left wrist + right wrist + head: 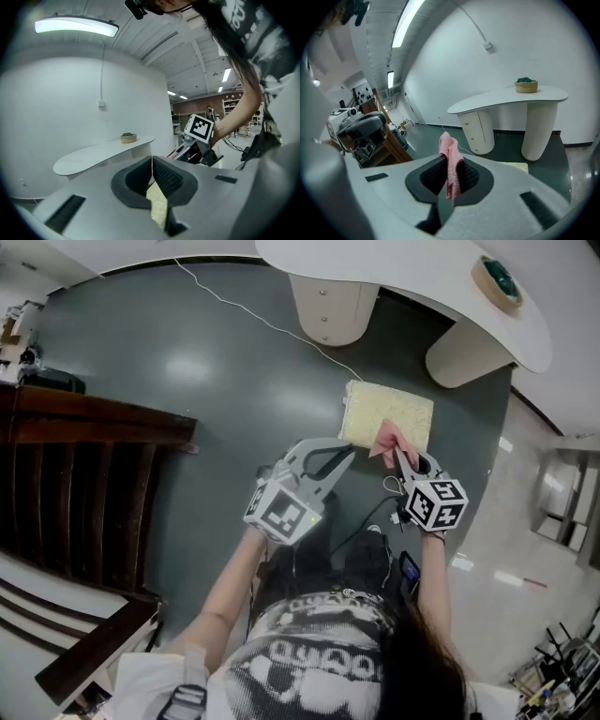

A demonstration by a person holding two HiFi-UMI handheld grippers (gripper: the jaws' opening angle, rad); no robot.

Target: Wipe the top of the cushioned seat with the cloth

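The cushioned seat (389,411) is a cream square pad on the dark floor in front of me; a strip of it shows below the left jaws (158,206) and beyond the right ones (516,167). A pink cloth (387,441) hangs over its near edge, pinched in my right gripper (400,456). In the right gripper view the cloth (451,159) stands up between the shut jaws of that gripper (450,174). My left gripper (348,454) hovers at the seat's near left corner, jaws shut (152,165) with nothing seen between them.
A white curved table (422,277) on two pale pedestals stands just behind the seat, with a small bowl (497,279) on it. A dark wooden chair (84,484) is at the left. A white cable (253,313) runs across the floor.
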